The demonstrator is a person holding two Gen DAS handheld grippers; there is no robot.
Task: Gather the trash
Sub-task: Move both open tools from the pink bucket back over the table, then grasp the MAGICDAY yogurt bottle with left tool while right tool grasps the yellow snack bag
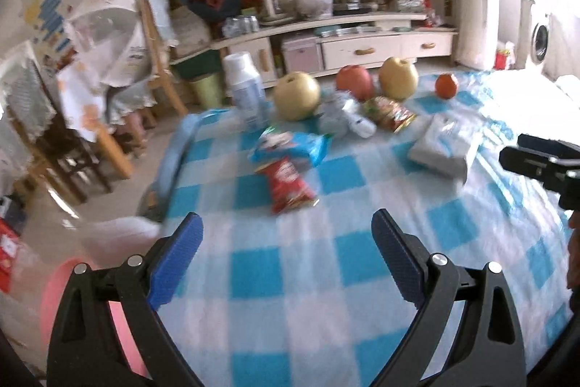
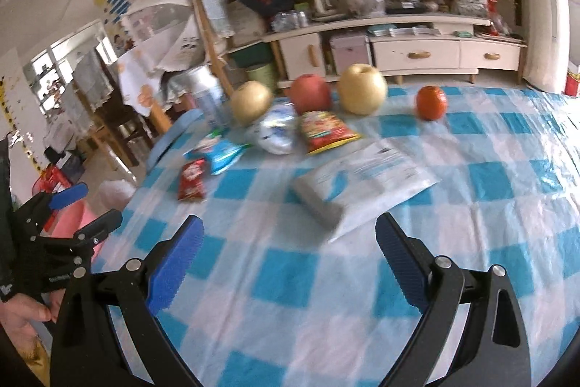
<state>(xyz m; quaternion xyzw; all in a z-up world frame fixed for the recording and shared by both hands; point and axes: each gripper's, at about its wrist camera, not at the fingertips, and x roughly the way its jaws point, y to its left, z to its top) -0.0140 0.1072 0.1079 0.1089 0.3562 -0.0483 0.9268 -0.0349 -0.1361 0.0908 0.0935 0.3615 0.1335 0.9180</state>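
We hold the left hand-held gripper [image 1: 286,242] and the right hand-held gripper [image 2: 289,245] low over the near part of the checked surface [image 2: 290,314], each with its jaws spread wide and nothing between them. As far as we can judge, the collecting has hardly begun: every piece of trash we can see lies out on the cloth. Nearest the left gripper is a red packet [image 1: 288,185], with a blue packet [image 1: 290,145] touching its far end. Behind those lies a crumpled clear wrapper [image 2: 273,129], and just beside it a red-and-yellow packet [image 2: 324,131]. Nearest the right gripper is a grey mailer [image 2: 362,180], lying flat and well apart from the fruit. Along the far edge stand two pears [image 2: 362,89], an apple [image 2: 311,93], an orange [image 2: 430,102] and a white bottle [image 1: 246,86]; we take these as things to leave alone, though the bottle may or may not count as trash. A pink bin [image 1: 54,296] shows off the surface's left edge, near the left gripper, and seems the likely place for the trash; we cannot see into it. What remains, then, is all five pieces.
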